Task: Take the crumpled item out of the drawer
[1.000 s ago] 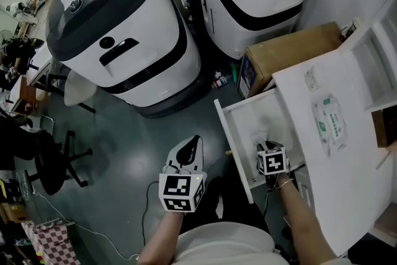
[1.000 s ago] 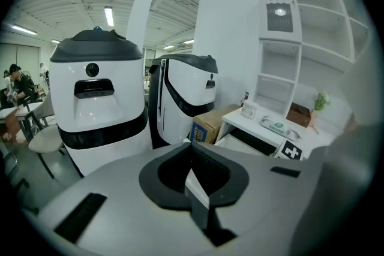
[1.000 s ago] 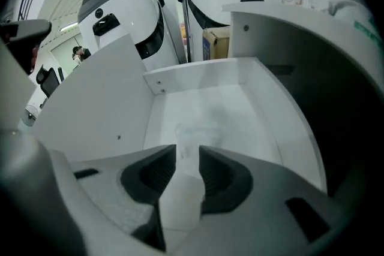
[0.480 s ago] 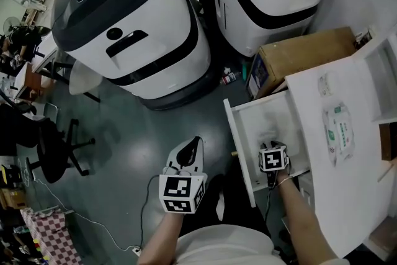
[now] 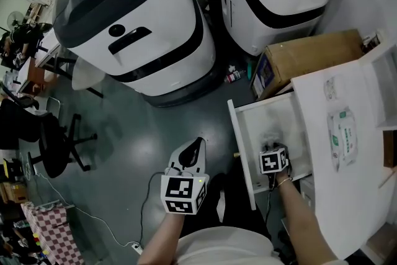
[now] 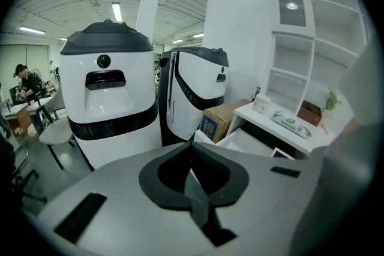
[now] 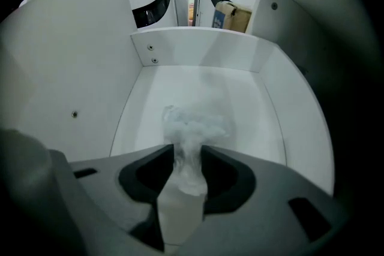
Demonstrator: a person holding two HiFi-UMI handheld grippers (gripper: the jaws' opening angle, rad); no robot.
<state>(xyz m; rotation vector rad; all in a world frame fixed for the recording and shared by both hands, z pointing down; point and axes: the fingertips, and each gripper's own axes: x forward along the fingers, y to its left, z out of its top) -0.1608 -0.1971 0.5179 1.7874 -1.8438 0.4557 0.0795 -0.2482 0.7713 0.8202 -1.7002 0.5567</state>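
Now, reaching into the drawer for the crumpled tissue.

Head view: my right gripper [image 5: 270,144] hangs inside the open drawer [image 5: 239,133], and my left gripper [image 5: 193,149] idles over the floor. Left gripper view: fingers [image 6: 108,189] pressed together, empty. Right gripper view: fingers [image 7: 271,192] have just been spreading, and the crumpled tissue [image 7: 193,123] lies between them, unpinched, on the drawer bottom. Closing too high could pluck only a wisp.

Nothing's reading: blue label [image 6: 211,127] on cardboard box [image 5: 313,56] and wipes pack [image 5: 343,136] are blurring out (too small).
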